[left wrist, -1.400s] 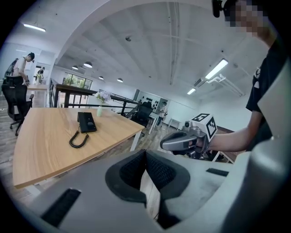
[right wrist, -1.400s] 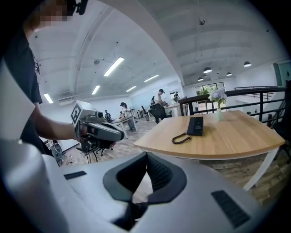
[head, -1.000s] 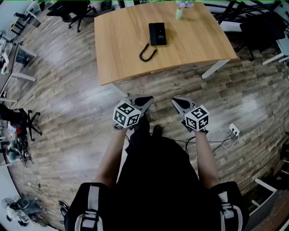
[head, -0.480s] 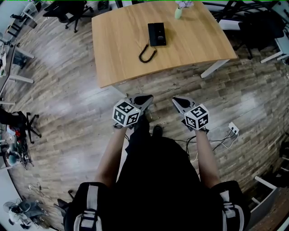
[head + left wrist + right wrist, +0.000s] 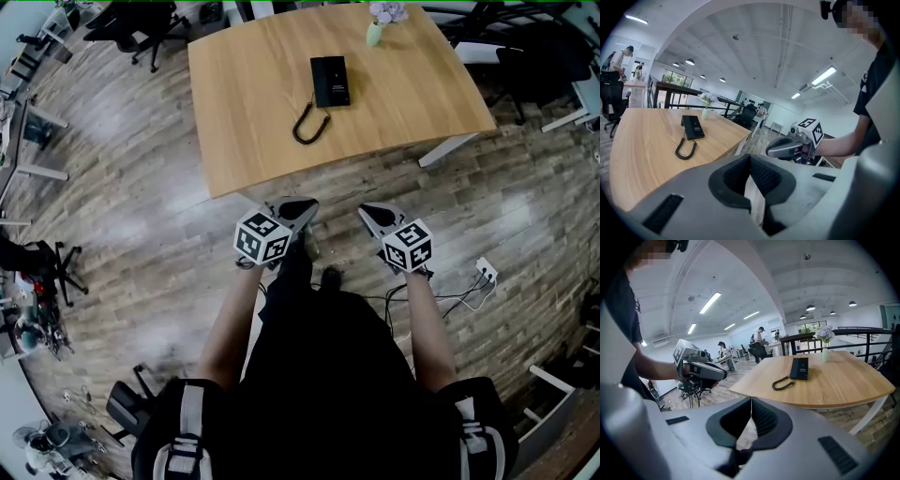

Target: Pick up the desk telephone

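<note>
Left gripper (image 5: 302,206) and right gripper (image 5: 367,212) are both closed and empty, carried low because the counter (image 5: 244,112) is well out of reach. The desk telephone (image 5: 329,81) lies mid-counter with its coiled cord (image 5: 307,124) nearer the person.

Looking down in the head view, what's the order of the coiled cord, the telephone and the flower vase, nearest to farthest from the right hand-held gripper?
From the right hand-held gripper:
1. Coiled cord, on the near half of the table.
2. Telephone, just beyond the cord, mid-table.
3. Flower vase, at the far edge.
</note>
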Demonstrator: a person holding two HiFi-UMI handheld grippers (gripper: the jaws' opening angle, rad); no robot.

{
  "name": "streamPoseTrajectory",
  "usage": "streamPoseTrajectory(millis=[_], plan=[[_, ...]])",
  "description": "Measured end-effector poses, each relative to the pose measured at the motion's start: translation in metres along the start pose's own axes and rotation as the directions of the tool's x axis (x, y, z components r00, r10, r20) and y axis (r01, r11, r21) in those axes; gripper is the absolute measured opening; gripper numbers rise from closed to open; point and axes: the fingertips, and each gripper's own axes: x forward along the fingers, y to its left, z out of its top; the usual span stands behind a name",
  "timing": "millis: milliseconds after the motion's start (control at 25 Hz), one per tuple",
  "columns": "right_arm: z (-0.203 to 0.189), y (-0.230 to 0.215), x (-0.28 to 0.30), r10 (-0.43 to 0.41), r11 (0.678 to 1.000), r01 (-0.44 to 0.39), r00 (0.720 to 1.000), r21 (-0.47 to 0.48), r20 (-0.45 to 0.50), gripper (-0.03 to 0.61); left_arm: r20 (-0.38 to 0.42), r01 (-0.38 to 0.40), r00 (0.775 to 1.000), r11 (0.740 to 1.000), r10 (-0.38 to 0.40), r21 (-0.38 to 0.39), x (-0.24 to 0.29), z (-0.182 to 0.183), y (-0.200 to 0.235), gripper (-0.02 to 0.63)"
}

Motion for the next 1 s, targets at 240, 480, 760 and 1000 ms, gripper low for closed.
streamPoseTrajectory(millis=[240,480,760,1000], plan=[[0.011,-0.015,0.021,-0.018,1.000,0.018,1.000,0.023,-0.007,0.023,-0.018,0.010,1.000,1.000,-0.010,-0.006,0.003,0.010,0.028,0.021],[0.032,-0.030,0.038,-0.036,0.998,0.035,0.999,0.050,0.019,0.023,-0.024,0.024,0.999,1.000,-0.024,0.000,0.010,0.028,0.053,0.021],[0.042,-0.048,0.047,-0.071,0.995,0.069,0.997,0.068,0.026,0.023,-0.028,0.045,0.999,0.999,-0.045,0.003,0.018,0.040,0.073,0.021],[0.044,-0.058,0.050,-0.103,0.991,0.101,0.995,0.084,0.020,0.023,-0.032,0.063,0.997,0.998,-0.063,-0.002,0.023,0.044,0.085,0.021]])
